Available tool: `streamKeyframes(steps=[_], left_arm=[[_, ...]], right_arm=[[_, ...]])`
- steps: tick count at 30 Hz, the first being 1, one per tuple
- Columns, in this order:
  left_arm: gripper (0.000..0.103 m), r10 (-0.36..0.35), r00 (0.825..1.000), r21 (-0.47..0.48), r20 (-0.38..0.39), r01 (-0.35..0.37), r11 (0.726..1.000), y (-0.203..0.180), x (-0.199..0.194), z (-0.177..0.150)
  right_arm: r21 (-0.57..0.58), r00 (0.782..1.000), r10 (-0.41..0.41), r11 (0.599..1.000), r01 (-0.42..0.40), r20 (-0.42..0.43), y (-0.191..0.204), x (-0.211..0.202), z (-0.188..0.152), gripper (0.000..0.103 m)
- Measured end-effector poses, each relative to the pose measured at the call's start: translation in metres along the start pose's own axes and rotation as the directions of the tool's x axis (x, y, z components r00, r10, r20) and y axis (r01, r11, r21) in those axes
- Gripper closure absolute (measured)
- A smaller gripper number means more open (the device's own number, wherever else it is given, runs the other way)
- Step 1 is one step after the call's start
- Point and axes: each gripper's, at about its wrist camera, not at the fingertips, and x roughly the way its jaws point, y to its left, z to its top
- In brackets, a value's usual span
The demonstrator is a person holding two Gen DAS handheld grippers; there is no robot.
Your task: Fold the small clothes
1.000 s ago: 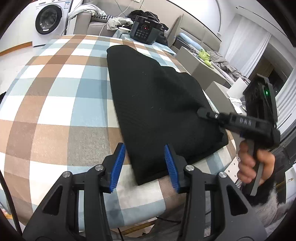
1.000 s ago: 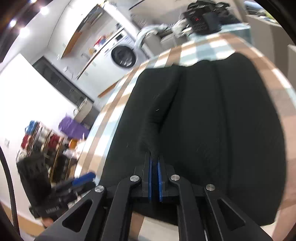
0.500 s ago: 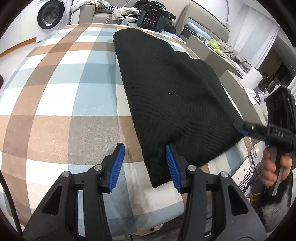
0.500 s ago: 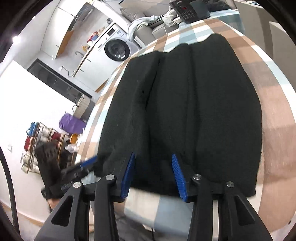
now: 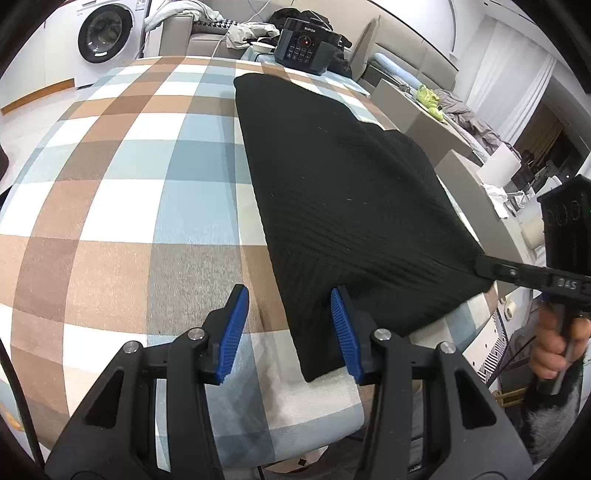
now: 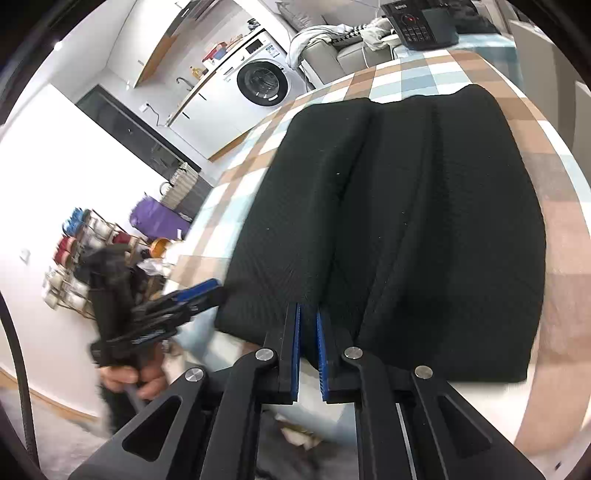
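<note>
A black knit garment point(image 5: 351, 192) lies flat and lengthwise on the checked table point(image 5: 129, 184). Its near left corner sits between the pads of my left gripper point(image 5: 288, 326), close to the right pad, and neither pad presses it; this gripper is open. My right gripper point(image 6: 308, 350) is closing tight on the garment point(image 6: 406, 221) at its near hem, with fabric pinched between the tips. From the left wrist view the right gripper point(image 5: 484, 267) pulls the near right corner taut. A hand holds the blurred left gripper point(image 6: 199, 295) by the garment's left corner.
A black cooker point(image 5: 304, 51) stands at the table's far end. Behind it are a washing machine point(image 5: 105, 35) and a sofa with clothes. Grey boxes point(image 5: 424, 122) flank the right side. The table's near edge runs just under both grippers.
The right gripper let go of a raised fold in the garment's middle, opened, drew back to the near hem and closed there. The fold dropped flat. The left gripper edged toward the corner.
</note>
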Motion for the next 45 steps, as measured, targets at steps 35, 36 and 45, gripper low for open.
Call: streamKeyframes(steps=[35, 36, 45], left_arm=[[0.052, -0.021, 1.0, -0.011, 0.012, 0.021, 1.0, -0.001, 0.008, 0.014], [0.052, -0.022, 1.0, -0.013, 0.018, 0.022, 1.0, -0.002, 0.006, 0.017], [0.052, -0.035, 0.999, 0.031, 0.023, 0.035, 0.999, -0.026, 0.008, 0.028]], right_arm=[[0.119, 0.949, -0.301, 0.95, 0.29, 0.097, -0.076, 0.04, 0.082, 0.097], [0.097, 0.948, -0.3, 0.952, 0.29, 0.109, -0.07, 0.039, 0.085, 0.098], [0.052, 0.876, -0.452, 0.891, 0.45, 0.17, -0.07, -0.006, 0.088, 0.098]])
